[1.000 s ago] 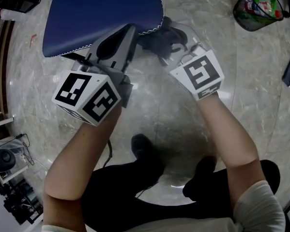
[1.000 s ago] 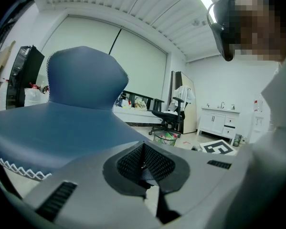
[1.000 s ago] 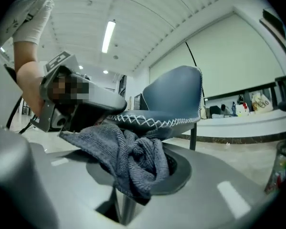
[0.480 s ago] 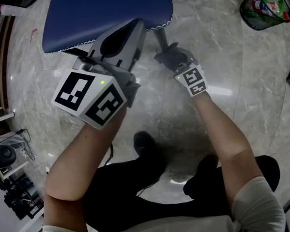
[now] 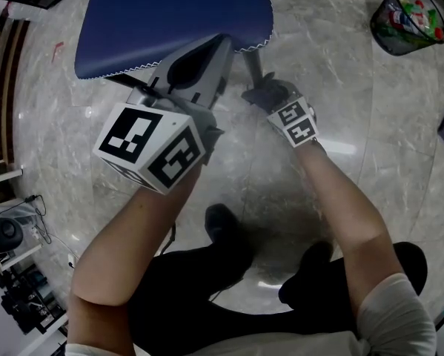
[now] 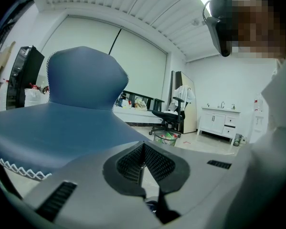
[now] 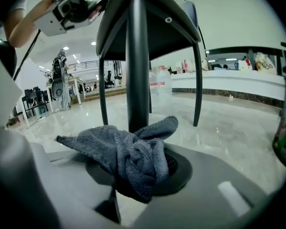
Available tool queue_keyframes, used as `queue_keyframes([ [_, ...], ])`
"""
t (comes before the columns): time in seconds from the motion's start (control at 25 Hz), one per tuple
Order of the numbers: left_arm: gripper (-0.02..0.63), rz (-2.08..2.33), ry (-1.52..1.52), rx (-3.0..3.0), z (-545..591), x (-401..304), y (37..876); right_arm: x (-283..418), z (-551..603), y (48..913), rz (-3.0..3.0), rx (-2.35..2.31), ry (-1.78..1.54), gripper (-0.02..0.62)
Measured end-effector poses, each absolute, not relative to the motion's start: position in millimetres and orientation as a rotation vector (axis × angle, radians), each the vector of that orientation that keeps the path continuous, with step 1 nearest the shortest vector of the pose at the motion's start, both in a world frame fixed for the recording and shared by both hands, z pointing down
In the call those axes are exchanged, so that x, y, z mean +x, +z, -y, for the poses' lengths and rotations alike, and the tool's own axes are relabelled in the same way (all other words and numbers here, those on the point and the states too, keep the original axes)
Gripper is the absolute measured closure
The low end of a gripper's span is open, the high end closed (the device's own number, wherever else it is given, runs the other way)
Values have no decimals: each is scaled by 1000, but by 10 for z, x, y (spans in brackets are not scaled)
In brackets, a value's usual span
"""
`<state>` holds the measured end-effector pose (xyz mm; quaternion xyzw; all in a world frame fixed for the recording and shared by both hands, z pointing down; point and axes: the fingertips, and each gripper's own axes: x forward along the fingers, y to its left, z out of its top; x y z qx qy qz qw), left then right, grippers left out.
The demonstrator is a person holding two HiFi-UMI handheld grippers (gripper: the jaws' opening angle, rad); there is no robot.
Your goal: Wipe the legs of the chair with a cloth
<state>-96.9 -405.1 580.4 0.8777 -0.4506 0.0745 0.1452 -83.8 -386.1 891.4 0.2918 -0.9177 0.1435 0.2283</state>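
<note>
The chair has a blue seat and dark metal legs. My right gripper is low under the seat's near right corner, shut on a bunched grey cloth. The cloth sits against the near leg, which rises right behind it. My left gripper is held above the seat's front edge, its tips over the edge. Its jaws meet at the tip with nothing between them.
A mesh waste bin with rubbish stands at the far right on the marble floor. Two more chair legs stand behind the near one. The person's shoes are below the grippers. Equipment crowds the lower left.
My right gripper has gone down the leg with the cloth, away from the head camera, so its cube looks smaller. The left gripper stays at the seat edge.
</note>
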Motion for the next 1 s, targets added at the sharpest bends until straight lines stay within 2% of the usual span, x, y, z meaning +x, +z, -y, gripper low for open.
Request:
queue_keyframes([
  [0.52, 601, 1345, 258, 2528, 4058, -947, 5817, -782, 4160, 6578, 2873, 933, 171, 462],
  [1.0, 601, 1369, 195, 2582, 4059, -887, 5642, -622, 4033, 6418, 2802, 926, 154, 486],
])
